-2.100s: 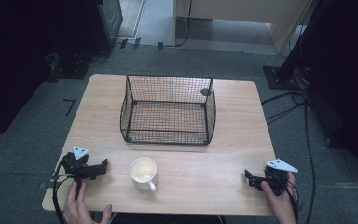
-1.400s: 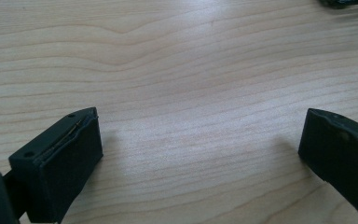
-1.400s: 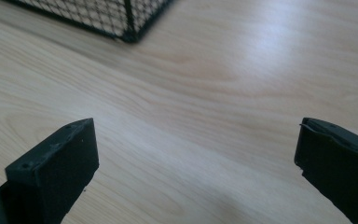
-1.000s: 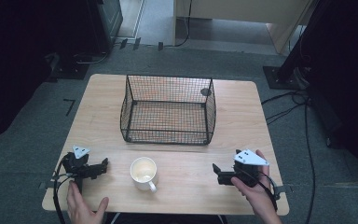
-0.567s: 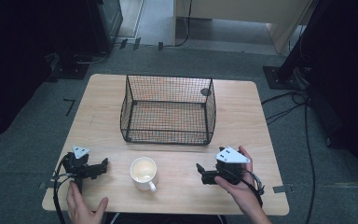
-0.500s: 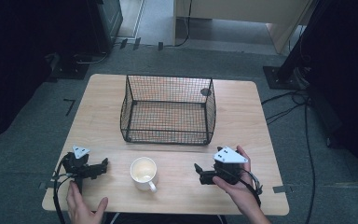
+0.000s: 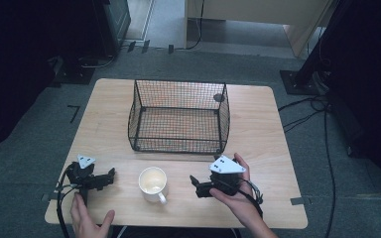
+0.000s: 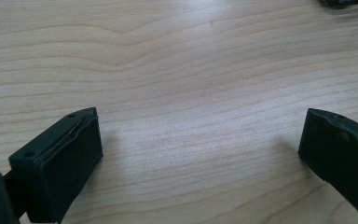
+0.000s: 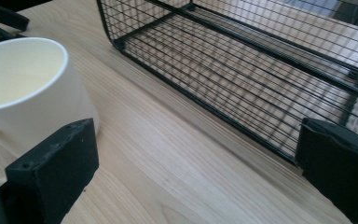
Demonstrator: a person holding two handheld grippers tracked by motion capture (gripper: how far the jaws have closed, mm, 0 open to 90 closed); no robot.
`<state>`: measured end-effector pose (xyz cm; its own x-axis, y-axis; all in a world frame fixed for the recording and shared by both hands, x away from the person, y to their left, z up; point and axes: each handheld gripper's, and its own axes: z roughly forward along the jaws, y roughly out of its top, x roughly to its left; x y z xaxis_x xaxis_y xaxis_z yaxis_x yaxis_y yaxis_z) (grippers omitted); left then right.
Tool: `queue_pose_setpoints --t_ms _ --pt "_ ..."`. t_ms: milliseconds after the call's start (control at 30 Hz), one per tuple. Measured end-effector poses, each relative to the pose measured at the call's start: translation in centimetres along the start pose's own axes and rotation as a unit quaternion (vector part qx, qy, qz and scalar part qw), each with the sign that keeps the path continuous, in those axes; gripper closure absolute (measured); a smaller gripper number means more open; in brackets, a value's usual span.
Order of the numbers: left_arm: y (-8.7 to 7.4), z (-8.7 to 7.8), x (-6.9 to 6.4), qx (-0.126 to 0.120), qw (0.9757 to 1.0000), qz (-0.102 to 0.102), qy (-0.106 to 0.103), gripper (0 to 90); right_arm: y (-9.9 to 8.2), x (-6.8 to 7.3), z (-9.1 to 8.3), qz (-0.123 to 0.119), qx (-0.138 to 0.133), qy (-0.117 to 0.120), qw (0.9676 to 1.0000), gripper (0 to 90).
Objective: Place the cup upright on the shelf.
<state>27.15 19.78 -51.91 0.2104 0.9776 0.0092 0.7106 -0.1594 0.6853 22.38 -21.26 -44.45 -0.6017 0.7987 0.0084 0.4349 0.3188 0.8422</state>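
My wooden table (image 7: 263, 124) carries a black wire basket (image 7: 179, 117) at twelve o'clock from me, open-topped, with bare wood between it and the near edge. A white mug (image 7: 152, 182) stands at six o'clock from the basket, its handle toward me. My right gripper (image 7: 194, 184) sits at three o'clock from the mug, jaws wide apart and holding nothing. My left gripper (image 7: 110, 174), at nine o'clock from the mug, rests on the wood, jaws also wide and empty.
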Motion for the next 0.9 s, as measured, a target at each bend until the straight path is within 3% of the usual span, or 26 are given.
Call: queue_pose_setpoints --t_ms 433,900 --pt "0.0 0.0 0.0 0.000 1.0000 0.002 0.000 0.0 1.2 3.1 1.9 -0.018 -0.002 0.031 0.9994 0.0" --pt "0.0 0.0 0.0 0.000 1.0000 0.002 0.000 0.0 1.6 5.3 3.1 -0.016 -0.002 0.068 0.9975 0.0"
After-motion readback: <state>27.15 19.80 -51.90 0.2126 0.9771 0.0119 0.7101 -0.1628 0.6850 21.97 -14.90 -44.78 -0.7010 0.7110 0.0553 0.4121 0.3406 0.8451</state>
